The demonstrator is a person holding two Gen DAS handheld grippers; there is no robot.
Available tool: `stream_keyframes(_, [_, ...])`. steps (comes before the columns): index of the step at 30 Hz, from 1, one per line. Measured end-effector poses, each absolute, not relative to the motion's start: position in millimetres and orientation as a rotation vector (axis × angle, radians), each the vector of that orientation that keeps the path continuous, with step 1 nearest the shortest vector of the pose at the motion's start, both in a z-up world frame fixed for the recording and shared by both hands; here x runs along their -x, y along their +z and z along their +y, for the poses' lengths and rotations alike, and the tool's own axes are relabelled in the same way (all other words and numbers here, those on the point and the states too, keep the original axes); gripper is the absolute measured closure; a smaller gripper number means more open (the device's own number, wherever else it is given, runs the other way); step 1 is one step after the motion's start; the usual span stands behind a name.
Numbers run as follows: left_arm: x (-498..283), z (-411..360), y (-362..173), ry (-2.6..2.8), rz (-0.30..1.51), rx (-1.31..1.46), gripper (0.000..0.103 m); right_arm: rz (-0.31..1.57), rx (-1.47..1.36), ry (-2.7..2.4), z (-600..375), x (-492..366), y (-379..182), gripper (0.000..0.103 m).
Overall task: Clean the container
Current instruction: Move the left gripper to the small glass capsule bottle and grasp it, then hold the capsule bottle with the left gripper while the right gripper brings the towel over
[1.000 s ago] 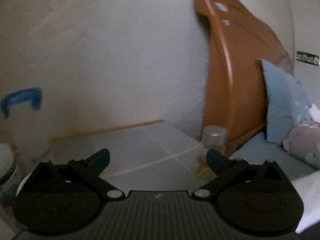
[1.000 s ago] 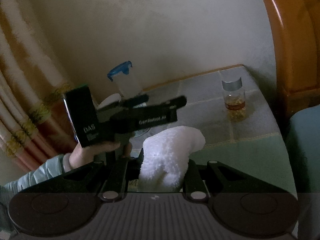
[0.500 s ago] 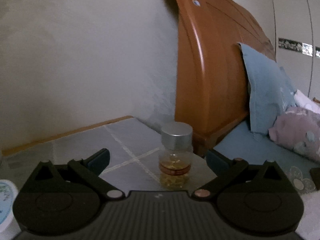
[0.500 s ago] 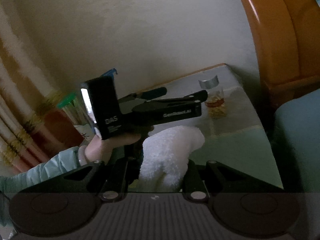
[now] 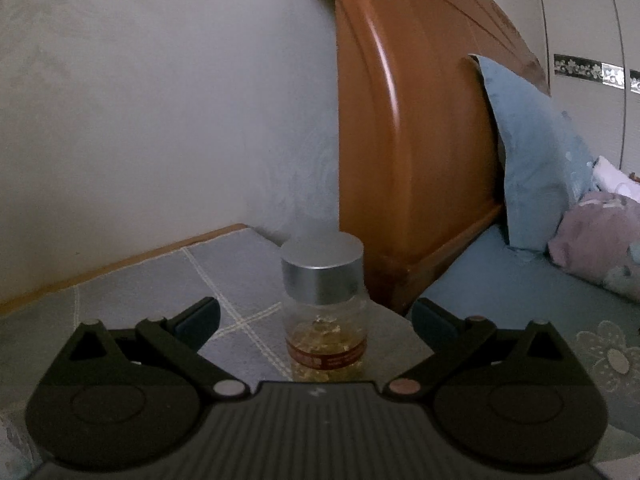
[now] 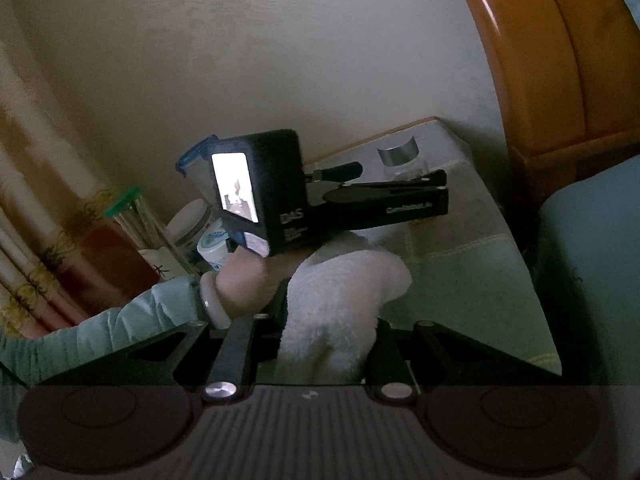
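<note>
A small glass jar (image 5: 324, 312) with a silver lid and a little amber content stands on the tiled nightstand top (image 5: 224, 276). My left gripper (image 5: 316, 314) is open, its fingers either side of the jar and apart from it. In the right wrist view the jar (image 6: 400, 156) shows behind the left gripper (image 6: 400, 174), which a hand (image 6: 244, 280) holds. My right gripper (image 6: 328, 332) is shut on a fluffy white cloth (image 6: 344, 292), low and in front of the nightstand. The cloth hides its fingertips.
An orange wooden headboard (image 5: 404, 120) rises right behind the jar, with a bed and blue pillow (image 5: 536, 152) to the right. At the nightstand's left stand a blue-lidded clear container (image 6: 192, 160), white jars (image 6: 192, 224) and a green-capped tube (image 6: 132, 204), next to a curtain (image 6: 48, 240).
My left gripper has swung right across the nightstand and closed in on the jar, which now stands between its open fingers. The right gripper with the cloth has stayed nearly put.
</note>
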State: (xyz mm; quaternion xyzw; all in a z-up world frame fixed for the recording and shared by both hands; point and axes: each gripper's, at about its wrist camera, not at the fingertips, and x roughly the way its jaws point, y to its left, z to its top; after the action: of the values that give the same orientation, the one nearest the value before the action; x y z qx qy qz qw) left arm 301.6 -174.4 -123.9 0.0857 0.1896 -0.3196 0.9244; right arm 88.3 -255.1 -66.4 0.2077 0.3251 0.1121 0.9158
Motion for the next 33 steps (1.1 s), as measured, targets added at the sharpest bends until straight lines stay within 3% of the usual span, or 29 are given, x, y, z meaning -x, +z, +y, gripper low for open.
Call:
stream_keyframes(6, [-306,-180,-128,-0.649,0.402,-0.181,0.008,0.672,-0.429,0.230,-254,-87,-66,0.083])
stream_keyframes(9, [-308,-182,-130,-0.651,0.410,-0.193,0.023,0.673,-0.431,0.232,-255,-87,-67,0.083])
stream_keyframes(12, [-308,-186,-130,-0.657,0.404,-0.201,0.026,0.674,-0.431,0.232,-256,-88,-67,0.083])
stream_keyframes(16, [-307,-187,-129,-0.681,0.409,-0.209,0.049,0.675,-0.436,0.230,-257,-89,-68,0.083])
stream_keyframes(19, [-306,-187,-130,-0.688,0.415,-0.222,0.056,0.676,-0.438,0.229,-257,-89,-68,0.083])
stream_keyframes(33, [-304,-164,-108,-0.692,0.377,-0.199,0.057,0.677,-0.439,0.217,-259,-87,-69,0.083])
